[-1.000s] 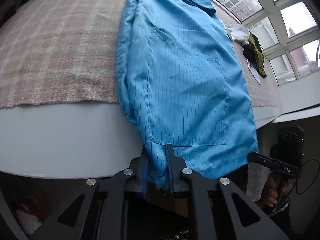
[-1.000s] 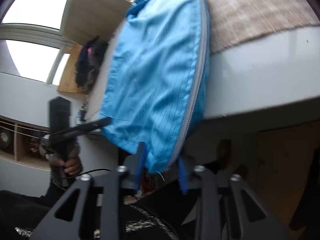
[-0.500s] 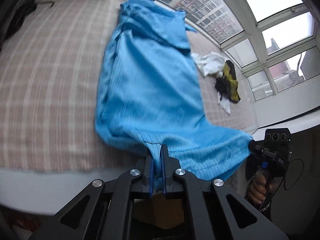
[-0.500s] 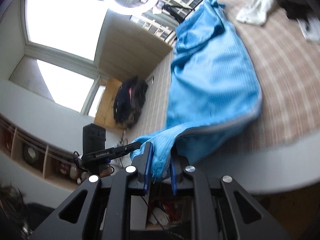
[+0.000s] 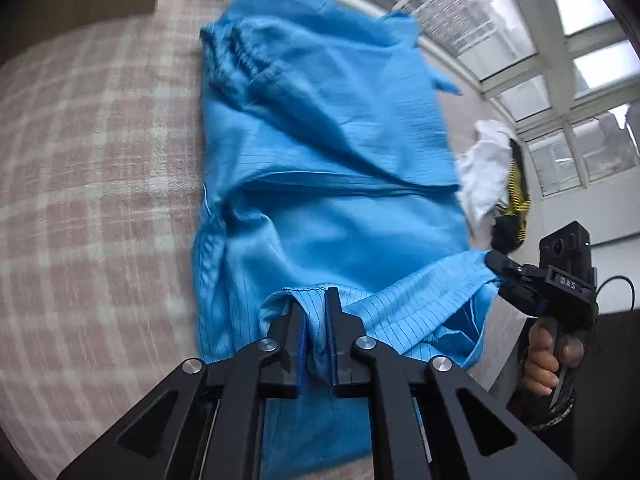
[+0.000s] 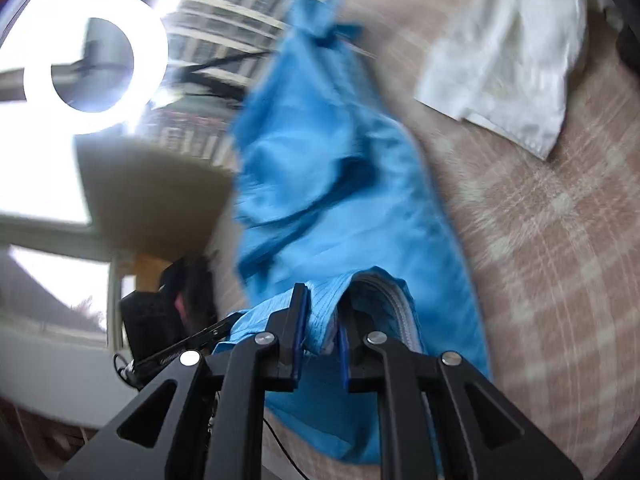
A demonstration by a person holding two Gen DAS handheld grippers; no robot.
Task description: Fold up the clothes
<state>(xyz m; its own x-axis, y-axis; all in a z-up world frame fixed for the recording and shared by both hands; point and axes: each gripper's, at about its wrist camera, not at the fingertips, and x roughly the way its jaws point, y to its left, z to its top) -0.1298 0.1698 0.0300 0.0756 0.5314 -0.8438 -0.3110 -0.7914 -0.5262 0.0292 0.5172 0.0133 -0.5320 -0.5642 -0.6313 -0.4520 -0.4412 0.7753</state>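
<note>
A bright blue pinstriped garment (image 5: pixel 328 208) lies lengthwise on a pink plaid blanket (image 5: pixel 100 160). My left gripper (image 5: pixel 316 300) is shut on its near hem corner, the jaws easing open a touch with the cloth still pinched. To the right, my right gripper (image 5: pixel 496 268) grips the hem's other corner, and a hand (image 5: pixel 540 360) holds it. In the right wrist view the right gripper (image 6: pixel 322 300) closes on bunched blue fabric (image 6: pixel 332 200) beside a grey zipper. The hem is lifted over the garment's lower half.
A crumpled white cloth (image 5: pixel 484 160) (image 6: pixel 508 60) and a black-and-yellow item (image 5: pixel 516 200) lie on the blanket right of the garment. Windows run along the far side. A ring light (image 6: pixel 94 64) glows at the upper left of the right wrist view.
Both grippers have carried the hem from below the bed's edge up and forward over the bed, so the garment's lower part now folds over itself. Both views are motion-blurred.
</note>
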